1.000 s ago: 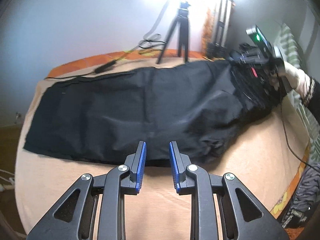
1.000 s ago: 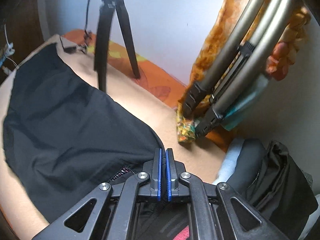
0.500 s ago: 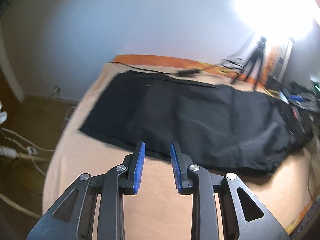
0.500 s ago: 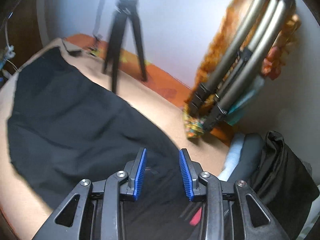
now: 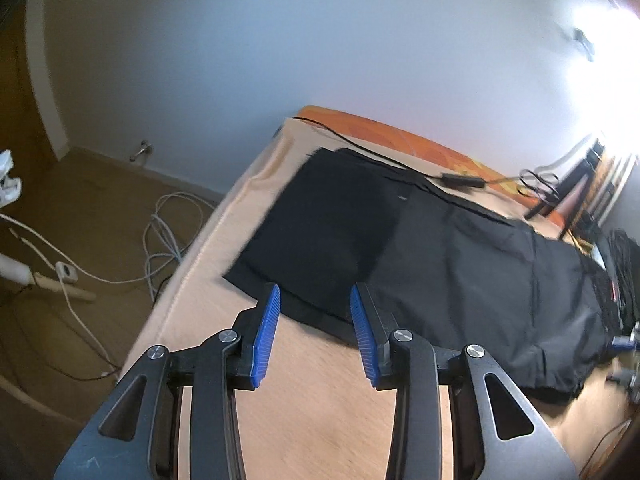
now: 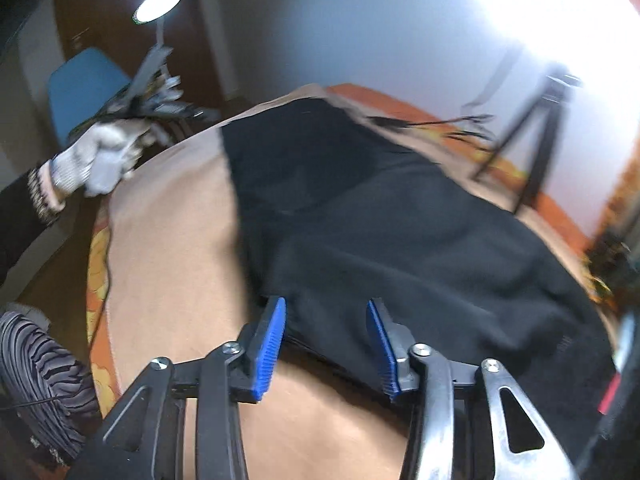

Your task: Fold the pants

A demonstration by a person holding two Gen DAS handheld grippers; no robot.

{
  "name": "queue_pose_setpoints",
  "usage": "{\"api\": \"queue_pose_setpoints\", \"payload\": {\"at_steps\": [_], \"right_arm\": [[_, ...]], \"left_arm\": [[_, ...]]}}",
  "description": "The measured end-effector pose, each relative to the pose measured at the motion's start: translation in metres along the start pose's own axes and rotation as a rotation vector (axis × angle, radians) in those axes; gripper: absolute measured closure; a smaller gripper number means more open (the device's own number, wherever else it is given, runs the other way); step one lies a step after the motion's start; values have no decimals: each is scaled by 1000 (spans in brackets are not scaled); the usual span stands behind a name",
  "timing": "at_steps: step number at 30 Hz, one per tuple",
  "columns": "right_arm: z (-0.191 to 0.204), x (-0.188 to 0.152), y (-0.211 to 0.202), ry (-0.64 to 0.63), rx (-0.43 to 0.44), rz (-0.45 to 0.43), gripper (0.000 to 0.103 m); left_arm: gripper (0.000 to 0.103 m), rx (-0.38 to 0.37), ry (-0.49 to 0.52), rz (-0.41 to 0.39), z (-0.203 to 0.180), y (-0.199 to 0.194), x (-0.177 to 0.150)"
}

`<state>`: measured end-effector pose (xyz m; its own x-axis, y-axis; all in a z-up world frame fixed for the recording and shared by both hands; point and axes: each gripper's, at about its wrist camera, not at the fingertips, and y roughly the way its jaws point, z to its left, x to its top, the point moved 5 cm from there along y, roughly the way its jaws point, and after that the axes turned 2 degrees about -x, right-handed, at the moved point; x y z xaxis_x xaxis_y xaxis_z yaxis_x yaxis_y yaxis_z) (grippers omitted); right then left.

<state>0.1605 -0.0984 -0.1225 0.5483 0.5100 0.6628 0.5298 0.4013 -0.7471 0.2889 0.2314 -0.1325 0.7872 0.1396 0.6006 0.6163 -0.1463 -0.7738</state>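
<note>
**A:** Where are the pants?

**B:** I see the black pants (image 5: 432,256) lying flat across the peach bed cover (image 5: 312,408), lengthwise along the bed; one end sits near the bed's corner, the other bunches slightly toward the far right of my left view; in my right view the cloth (image 6: 380,232) fills the middle, with a soft fold near its near edge.

**A:** And your left claw?

**B:** My left gripper (image 5: 315,334) stands wide apart, holding nothing; it points at the near hem, its blue pads (image 5: 267,332) just short of the cloth or right at its edge; I cannot tell whether they touch.

**A:** The right one?

**B:** My right gripper (image 6: 326,346) is also spread wide and empty; its tips sit over the near edge of the pants; contact is unclear through the blur.

**A:** Anything else around?

**B:** A gloved hand (image 6: 100,156) gripping the other device shows at the left of my right view; a tripod (image 6: 536,136) stands by the wall; white cables (image 5: 160,236) lie on the floor; a black cable (image 5: 400,160) runs along the far bed edge.
</note>
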Motion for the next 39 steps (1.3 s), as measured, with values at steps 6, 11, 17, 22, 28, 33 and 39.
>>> {"api": "queue_pose_setpoints", "payload": {"at_steps": [6,11,17,22,28,33,39], "right_arm": [[36,20,38,-79,19,2,49],[52,30,68,-193,-58,35,49],[48,22,84,-196,-98,98,59],[35,22,82,-146,-76,97,60],[31,23,82,-136,-74,92,60],[30,21,84,-128,-67,92,59],[31,20,86,-129,-67,93,59]], "left_arm": [[68,-30,-120,-28,36,6,14],[68,-72,-147,-2,47,17,12],[68,-97,-166,37,45,34,9],[68,-104,-205,50,48,43,10],[68,-99,-226,76,48,51,8],[68,-63,-227,73,48,55,11],[68,-9,-221,58,46,59,14]]}}
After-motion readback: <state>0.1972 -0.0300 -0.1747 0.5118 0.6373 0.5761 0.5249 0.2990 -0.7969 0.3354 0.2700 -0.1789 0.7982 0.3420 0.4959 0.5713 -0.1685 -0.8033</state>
